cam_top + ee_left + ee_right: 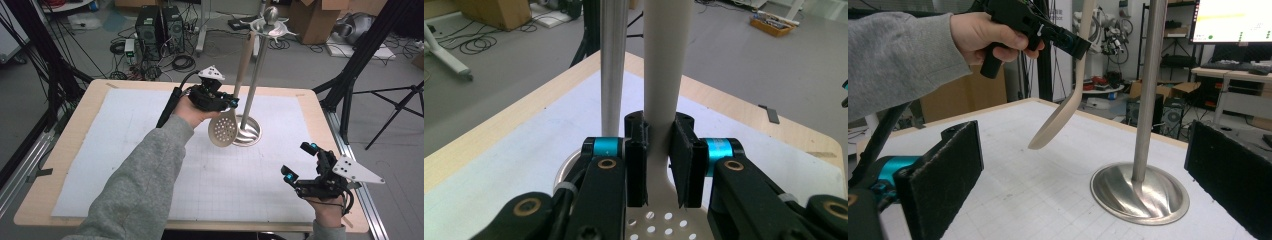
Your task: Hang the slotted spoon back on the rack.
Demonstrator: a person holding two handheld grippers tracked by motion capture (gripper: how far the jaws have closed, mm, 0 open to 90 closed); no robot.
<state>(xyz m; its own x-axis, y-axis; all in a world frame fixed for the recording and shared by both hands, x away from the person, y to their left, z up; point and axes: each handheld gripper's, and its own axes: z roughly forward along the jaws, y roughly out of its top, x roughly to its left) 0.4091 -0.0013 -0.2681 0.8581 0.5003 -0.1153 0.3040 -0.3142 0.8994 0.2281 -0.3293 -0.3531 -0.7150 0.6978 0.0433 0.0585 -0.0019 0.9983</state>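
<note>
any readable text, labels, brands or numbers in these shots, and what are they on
No text can be read.
The monitor in the right gripper view shows yellow and white bands with lines too blurred to read.
The slotted spoon, stand and both grippers show no markings.

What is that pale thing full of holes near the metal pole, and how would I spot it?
Find the tall steel stand on the white mat. Right beside its pole hangs a beige slotted spoon, its long handle clamped between the jaws of the left gripper. Its round bowl dotted with holes, held clear above the mat, sets it apart from the shiny stand.
</note>
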